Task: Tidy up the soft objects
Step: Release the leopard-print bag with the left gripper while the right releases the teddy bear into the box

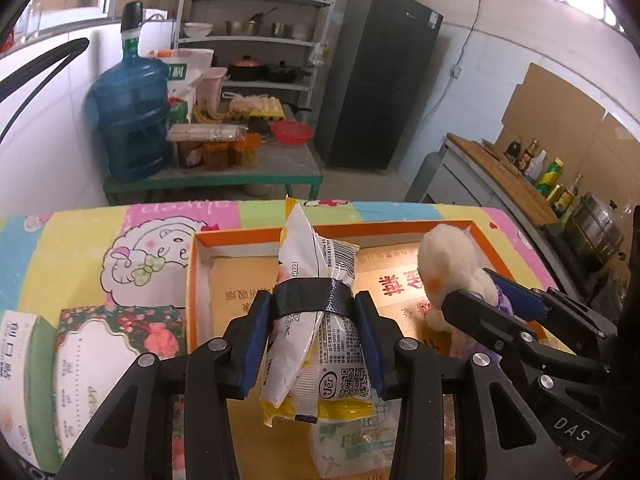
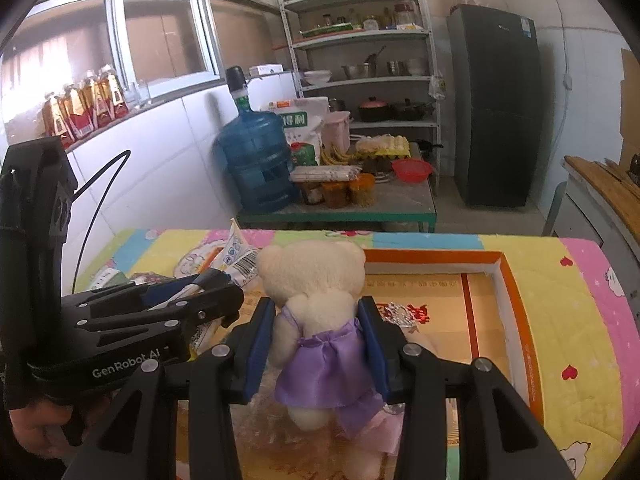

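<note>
The left tool is clamped on a white and yellow snack packet, its blue pads pressing the packet's sides, and it holds the packet upright above the left part of an orange-rimmed cardboard box. The right tool is closed on a cream teddy bear in a purple dress, gripping it at the waist with the bear's back toward the camera; the bear hangs upright over the middle of the same box. The two tools sit side by side, near each other, both over the box. The box lies on a bench covered with a bright patchwork cartoon cloth, near the bench's far edge. Just left of the box, toward the bench's left edge, lie a floral tissue pack and a white and green pack beside it.
</note>
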`<move>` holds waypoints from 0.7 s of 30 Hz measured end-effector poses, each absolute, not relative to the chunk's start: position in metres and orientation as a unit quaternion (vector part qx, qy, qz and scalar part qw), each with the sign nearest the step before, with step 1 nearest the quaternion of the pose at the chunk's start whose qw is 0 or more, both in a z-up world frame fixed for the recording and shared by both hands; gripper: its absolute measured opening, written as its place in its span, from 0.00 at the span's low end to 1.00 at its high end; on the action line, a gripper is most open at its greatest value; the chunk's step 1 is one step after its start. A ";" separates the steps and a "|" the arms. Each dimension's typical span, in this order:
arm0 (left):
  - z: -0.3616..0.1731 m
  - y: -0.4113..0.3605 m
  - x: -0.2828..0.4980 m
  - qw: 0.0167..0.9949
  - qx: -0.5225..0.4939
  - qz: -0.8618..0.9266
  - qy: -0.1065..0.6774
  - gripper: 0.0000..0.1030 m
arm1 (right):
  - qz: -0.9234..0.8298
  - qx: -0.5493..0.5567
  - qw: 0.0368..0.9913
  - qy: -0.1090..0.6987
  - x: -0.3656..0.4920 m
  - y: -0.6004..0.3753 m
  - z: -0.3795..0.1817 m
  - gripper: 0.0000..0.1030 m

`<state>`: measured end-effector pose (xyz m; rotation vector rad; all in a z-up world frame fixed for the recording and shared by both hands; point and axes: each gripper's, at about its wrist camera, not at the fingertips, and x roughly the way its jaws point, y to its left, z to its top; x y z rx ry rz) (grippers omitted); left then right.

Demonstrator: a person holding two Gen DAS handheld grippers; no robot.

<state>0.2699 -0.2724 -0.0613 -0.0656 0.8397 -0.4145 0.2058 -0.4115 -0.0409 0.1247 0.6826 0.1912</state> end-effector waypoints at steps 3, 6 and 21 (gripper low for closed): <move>-0.068 -0.273 0.275 0.884 -0.041 -0.200 0.421 0.42 | 0.094 0.065 0.934 0.338 0.208 -0.414 -0.045 0.43; -0.072 -0.275 0.276 0.881 -0.043 -0.199 0.427 0.43 | 0.095 0.069 0.932 0.343 0.210 -0.414 -0.048 0.44; -0.061 -0.271 0.266 0.898 -0.035 -0.186 0.396 0.71 | 0.096 0.101 0.929 0.342 0.213 -0.426 -0.054 0.57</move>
